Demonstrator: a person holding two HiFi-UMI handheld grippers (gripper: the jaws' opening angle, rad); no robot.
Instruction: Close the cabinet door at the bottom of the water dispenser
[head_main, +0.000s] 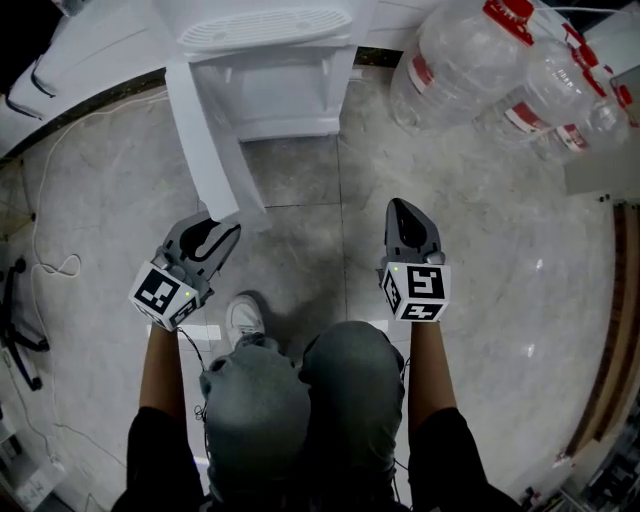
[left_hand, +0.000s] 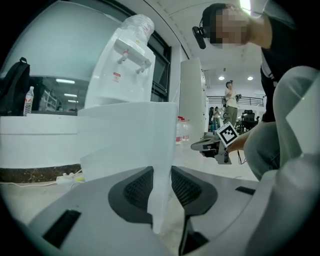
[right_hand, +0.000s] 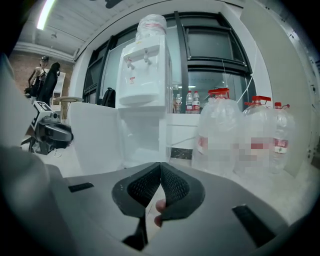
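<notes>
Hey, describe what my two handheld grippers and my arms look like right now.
Both the left gripper and right gripper are grey plastic shells with dark tongs lined by black ribbed pads. Each carries a cube of black-and-white square markers at the rear. Short black sleeves cover the upper arms.
</notes>
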